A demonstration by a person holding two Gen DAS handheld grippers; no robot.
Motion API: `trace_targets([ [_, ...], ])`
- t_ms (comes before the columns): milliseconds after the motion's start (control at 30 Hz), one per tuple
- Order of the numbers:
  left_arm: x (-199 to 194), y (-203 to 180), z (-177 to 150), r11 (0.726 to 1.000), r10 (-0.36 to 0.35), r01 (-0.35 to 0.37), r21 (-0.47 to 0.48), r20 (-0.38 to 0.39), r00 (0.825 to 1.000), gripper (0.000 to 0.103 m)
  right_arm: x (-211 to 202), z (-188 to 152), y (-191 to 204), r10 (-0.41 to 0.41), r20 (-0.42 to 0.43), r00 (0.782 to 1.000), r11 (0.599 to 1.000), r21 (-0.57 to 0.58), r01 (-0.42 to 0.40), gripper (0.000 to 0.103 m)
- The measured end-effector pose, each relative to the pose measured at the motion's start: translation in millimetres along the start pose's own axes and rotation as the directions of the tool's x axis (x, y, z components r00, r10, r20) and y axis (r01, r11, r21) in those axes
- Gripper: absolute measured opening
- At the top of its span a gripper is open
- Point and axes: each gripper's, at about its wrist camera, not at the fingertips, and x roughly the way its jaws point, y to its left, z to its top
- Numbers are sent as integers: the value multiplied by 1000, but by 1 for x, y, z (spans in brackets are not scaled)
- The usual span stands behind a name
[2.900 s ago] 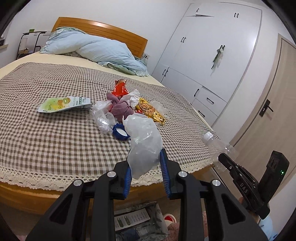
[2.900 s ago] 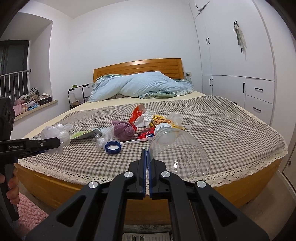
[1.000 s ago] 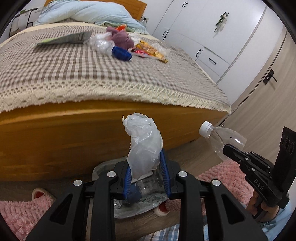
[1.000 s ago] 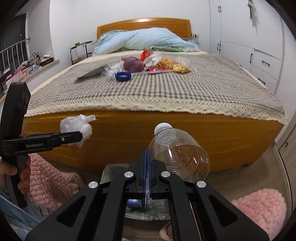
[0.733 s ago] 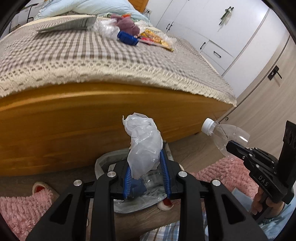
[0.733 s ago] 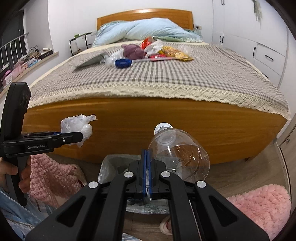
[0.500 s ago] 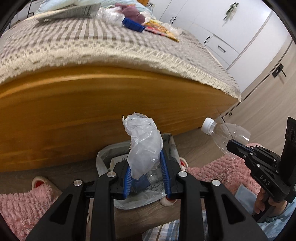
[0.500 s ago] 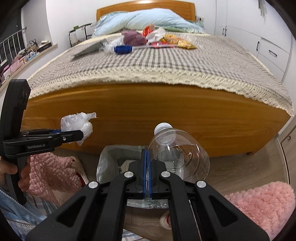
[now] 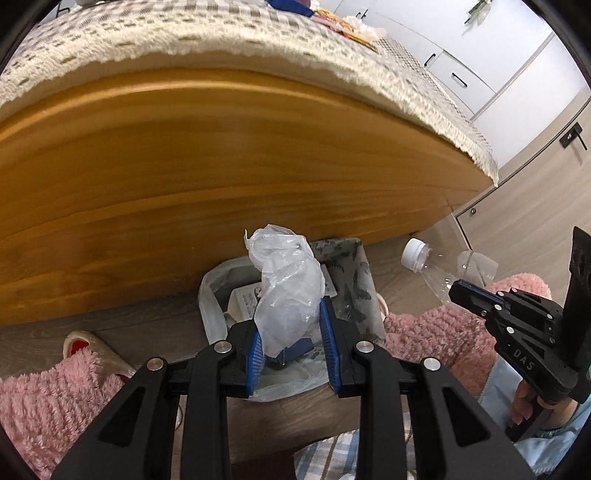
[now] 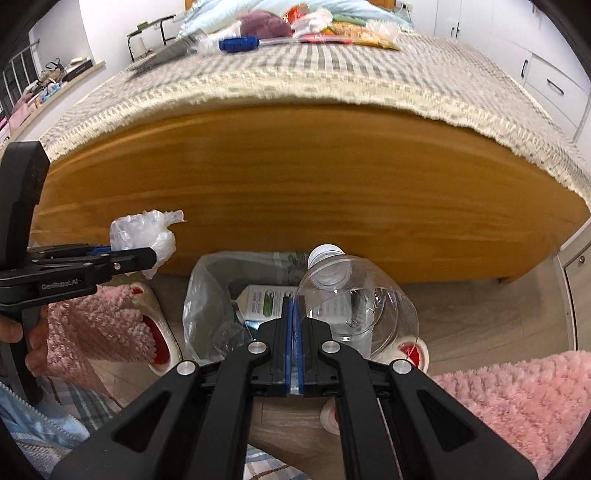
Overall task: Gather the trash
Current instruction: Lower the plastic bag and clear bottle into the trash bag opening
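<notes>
My left gripper (image 9: 291, 343) is shut on a crumpled clear plastic bag (image 9: 284, 284) and holds it above a bag-lined trash bin (image 9: 212, 295) on the floor by the bed. My right gripper (image 10: 293, 325) is shut on the wall of a clear plastic bottle (image 10: 369, 295) with a white cap, above the same bin (image 10: 199, 295). The bin holds paper packaging. The left gripper with the bag (image 10: 147, 236) shows in the right wrist view, the right gripper (image 9: 476, 299) with the bottle (image 9: 443, 269) in the left one.
The wooden bed frame (image 10: 295, 192) stands just behind the bin. More trash, with a blue lid (image 10: 236, 43) and snack wrappers (image 10: 354, 35), lies on the checked bedspread. Pink fluffy slippers (image 10: 103, 325) and a pink rug (image 10: 517, 398) flank the bin.
Both grippers have dropped from bed height to just above the trash bin and tilted down, still gripping the bag and the bottle.
</notes>
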Motion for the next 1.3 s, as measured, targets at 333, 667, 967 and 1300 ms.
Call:
trace_targets([
  [333, 35, 5, -4, 1000, 23, -25, -11, -112, 993, 26, 45, 0, -19, 58, -131, 990, 995, 87, -47, 2],
  [667, 70, 12, -6, 999, 9, -18, -37, -221, 975, 26, 89, 2, -2, 146, -247, 958, 988, 79, -130, 2],
  [967, 103, 25, -2, 996, 25, -48, -74, -289, 957, 26, 122, -4, 22, 211, -353, 912, 977, 54, -205, 2],
  [1300, 119, 36, 3, 993, -18, -21, -119, -310, 951, 28, 137, -7, 38, 239, -398, 886, 969, 38, -244, 2],
])
